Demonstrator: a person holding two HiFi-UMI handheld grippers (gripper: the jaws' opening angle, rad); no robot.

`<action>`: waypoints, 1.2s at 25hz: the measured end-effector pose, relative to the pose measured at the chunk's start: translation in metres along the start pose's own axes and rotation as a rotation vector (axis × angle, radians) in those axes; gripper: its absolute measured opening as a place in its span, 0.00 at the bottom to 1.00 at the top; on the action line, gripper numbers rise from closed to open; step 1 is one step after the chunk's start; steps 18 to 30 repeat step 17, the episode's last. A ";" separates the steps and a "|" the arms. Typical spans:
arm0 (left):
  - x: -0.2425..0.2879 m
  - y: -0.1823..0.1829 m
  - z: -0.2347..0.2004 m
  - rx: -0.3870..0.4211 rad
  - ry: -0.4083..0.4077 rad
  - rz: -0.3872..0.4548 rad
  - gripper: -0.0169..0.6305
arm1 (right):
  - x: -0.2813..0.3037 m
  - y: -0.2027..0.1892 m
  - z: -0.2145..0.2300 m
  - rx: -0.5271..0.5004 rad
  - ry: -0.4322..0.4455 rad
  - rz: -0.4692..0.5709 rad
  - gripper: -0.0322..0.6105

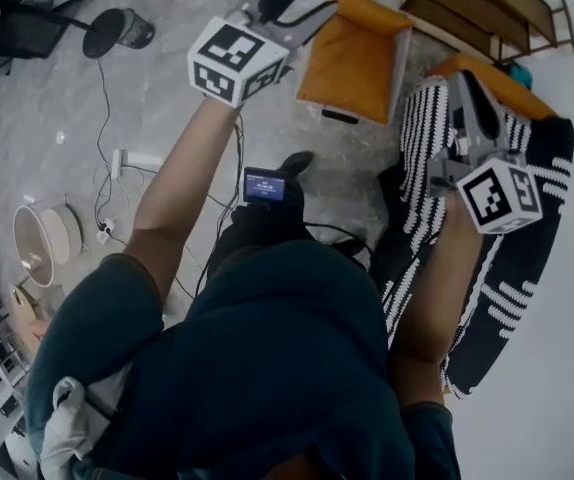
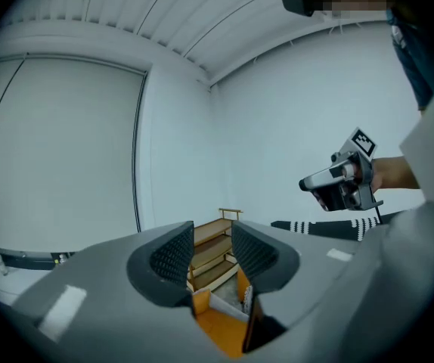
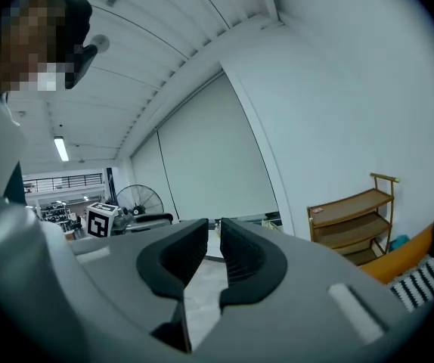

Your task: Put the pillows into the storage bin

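Note:
In the head view my left gripper point(image 1: 302, 6) is held high beside the orange storage bin point(image 1: 352, 63). Its jaws stand open with nothing between them point(image 2: 211, 240), and the bin point(image 2: 217, 327) shows below them. My right gripper point(image 1: 465, 86) hovers over a black pillow with white stripes point(image 1: 522, 268) that lies on an orange pillow point(image 1: 502, 83). Only a narrow slit shows between the right jaws point(image 3: 214, 237), and they hold nothing. The striped pillow point(image 3: 417, 284) sits low at that view's right edge, apart from the jaws. The left gripper view shows the right gripper point(image 2: 311, 185) above that pillow point(image 2: 327, 228).
A wooden shelf rack point(image 1: 487, 3) stands against the wall behind the bin. On the floor to the left are a fan point(image 1: 117, 30), a power strip with cables point(image 1: 137, 158) and a round white appliance point(image 1: 42, 243). A small black device with a screen point(image 1: 265, 185) sits by my feet.

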State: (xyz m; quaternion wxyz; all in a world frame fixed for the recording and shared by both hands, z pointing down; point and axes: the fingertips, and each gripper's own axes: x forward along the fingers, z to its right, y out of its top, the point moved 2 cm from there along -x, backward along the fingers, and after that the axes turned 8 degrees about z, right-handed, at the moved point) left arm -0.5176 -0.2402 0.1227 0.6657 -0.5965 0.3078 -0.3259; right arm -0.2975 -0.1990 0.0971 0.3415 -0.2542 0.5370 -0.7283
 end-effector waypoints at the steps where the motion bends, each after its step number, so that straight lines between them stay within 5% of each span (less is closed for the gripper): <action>1: -0.008 0.008 0.005 0.007 0.002 0.008 0.26 | -0.007 0.003 -0.007 -0.007 0.006 0.000 0.14; 17: -0.049 0.064 0.089 0.013 -0.009 0.094 0.26 | -0.106 0.046 -0.032 -0.096 -0.020 0.030 0.14; 30: -0.049 0.064 0.089 0.013 -0.009 0.094 0.26 | -0.106 0.046 -0.032 -0.096 -0.020 0.030 0.14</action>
